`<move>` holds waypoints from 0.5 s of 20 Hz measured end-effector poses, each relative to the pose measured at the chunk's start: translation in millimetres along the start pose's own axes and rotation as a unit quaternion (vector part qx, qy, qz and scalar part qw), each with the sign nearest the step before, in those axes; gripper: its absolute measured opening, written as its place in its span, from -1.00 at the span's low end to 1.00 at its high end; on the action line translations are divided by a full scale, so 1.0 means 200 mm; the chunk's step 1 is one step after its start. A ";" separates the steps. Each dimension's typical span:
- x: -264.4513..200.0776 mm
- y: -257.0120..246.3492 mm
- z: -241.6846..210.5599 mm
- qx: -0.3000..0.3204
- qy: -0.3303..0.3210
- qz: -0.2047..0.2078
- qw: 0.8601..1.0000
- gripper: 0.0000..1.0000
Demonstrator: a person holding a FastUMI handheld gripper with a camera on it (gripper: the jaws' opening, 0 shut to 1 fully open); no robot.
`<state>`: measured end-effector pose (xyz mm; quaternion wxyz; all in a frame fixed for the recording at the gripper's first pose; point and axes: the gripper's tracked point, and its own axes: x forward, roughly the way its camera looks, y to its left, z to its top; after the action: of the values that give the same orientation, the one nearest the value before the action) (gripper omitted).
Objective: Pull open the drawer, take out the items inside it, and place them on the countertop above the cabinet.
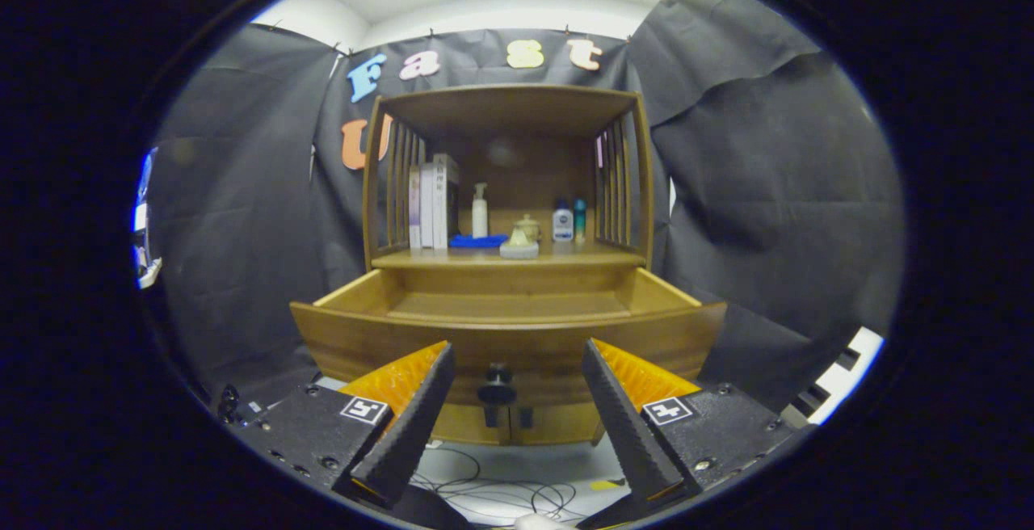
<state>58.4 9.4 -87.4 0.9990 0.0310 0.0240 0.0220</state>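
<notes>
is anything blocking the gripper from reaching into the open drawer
Nothing visible does. The gripper is open, its fingers either side of the drawer knob, apart from it. The drawer is pulled out; what shows of its floor looks bare, and its front panel hides the near part.

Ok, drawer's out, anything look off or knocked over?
Nothing stands out. The drawer sits pulled open and level; bottles and books on the countertop stand upright. The gripper is open before the knob.

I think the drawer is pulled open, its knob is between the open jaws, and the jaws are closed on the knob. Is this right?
Not quite. The gripper view shows the drawer pulled open and the knob between the jaws, but the gripper is open; its jaws stand apart from the knob.
</notes>
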 end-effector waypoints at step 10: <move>0.36 0.05 -0.16 -0.006 0.030 -0.002 1.000 0.99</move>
<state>127.4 25.4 -121.2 0.9980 0.0246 0.0536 0.0209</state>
